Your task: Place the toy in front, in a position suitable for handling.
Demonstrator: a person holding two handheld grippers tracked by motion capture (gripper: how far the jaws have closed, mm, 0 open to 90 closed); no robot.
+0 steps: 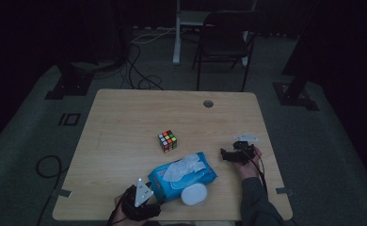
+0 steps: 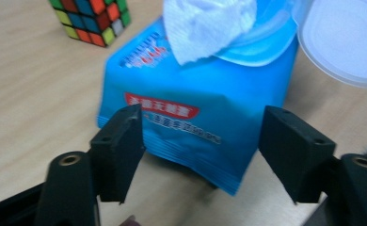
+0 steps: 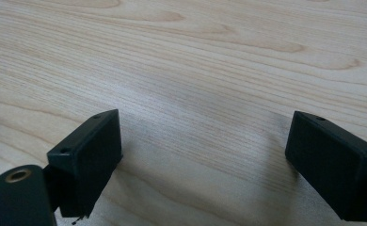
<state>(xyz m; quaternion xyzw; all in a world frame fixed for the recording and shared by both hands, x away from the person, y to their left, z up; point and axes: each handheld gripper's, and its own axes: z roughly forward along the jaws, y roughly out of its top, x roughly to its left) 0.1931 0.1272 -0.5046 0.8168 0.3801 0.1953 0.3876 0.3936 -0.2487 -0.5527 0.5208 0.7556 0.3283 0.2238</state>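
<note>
Approaching the wipes pack with my left gripper spread around its near end; next, close on it. My right gripper waits spread beside the pack.

A puzzle cube sits mid-counter. Beyond the counter's far edge: a black chair, floor cables.

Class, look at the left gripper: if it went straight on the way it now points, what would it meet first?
The left gripper, jaws open, points at the near end of the blue wipes pack. It would probably meet that pack first; the cube lies farther off and to the side.
</note>
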